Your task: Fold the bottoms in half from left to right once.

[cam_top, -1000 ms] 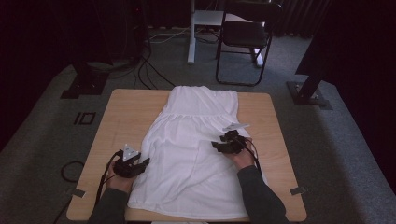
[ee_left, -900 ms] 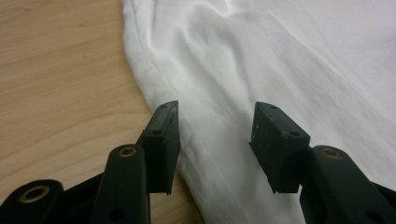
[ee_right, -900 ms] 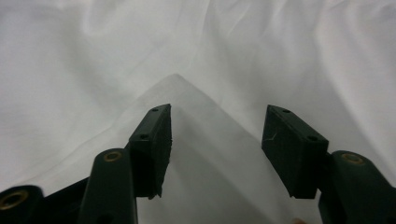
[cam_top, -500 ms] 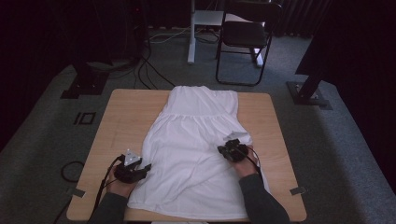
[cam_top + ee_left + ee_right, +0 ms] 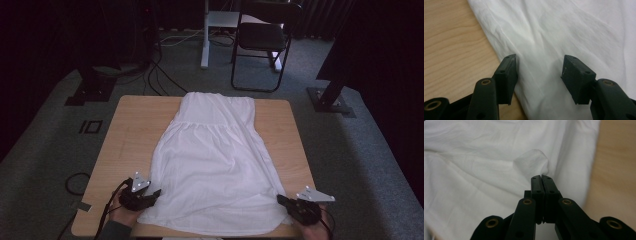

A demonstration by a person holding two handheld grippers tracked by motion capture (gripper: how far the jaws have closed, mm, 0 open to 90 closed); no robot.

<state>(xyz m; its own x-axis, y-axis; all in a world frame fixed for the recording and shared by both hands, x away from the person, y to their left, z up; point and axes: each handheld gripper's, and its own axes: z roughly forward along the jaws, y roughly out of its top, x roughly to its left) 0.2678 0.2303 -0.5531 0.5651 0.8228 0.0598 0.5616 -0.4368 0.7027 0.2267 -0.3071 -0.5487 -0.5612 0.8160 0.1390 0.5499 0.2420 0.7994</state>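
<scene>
A white dress (image 5: 215,155) lies flat on the wooden table (image 5: 135,130), hem toward the near edge. My left gripper (image 5: 155,195) rests at the hem's left corner. In the left gripper view its jaws (image 5: 539,72) stand open and have just been opening, and the dress's left edge (image 5: 564,30) lies slack between them, untouched by the pads. My right gripper (image 5: 281,200) is at the hem's right corner. In the right gripper view its jaws (image 5: 541,178) are shut, with a small puckered fold of the dress (image 5: 531,161) pinched at their tips.
Bare wood (image 5: 449,50) shows left of the dress and a strip (image 5: 619,170) right of it. Beyond the table stand a black chair (image 5: 265,45), a white post (image 5: 205,35) and two dark stand bases (image 5: 90,92) (image 5: 332,100). Cables (image 5: 75,182) lie on the carpet.
My right gripper has slid from the dress's right middle to the near right corner, drawing the hem outward with it. The left gripper has shifted a little toward the near edge.
</scene>
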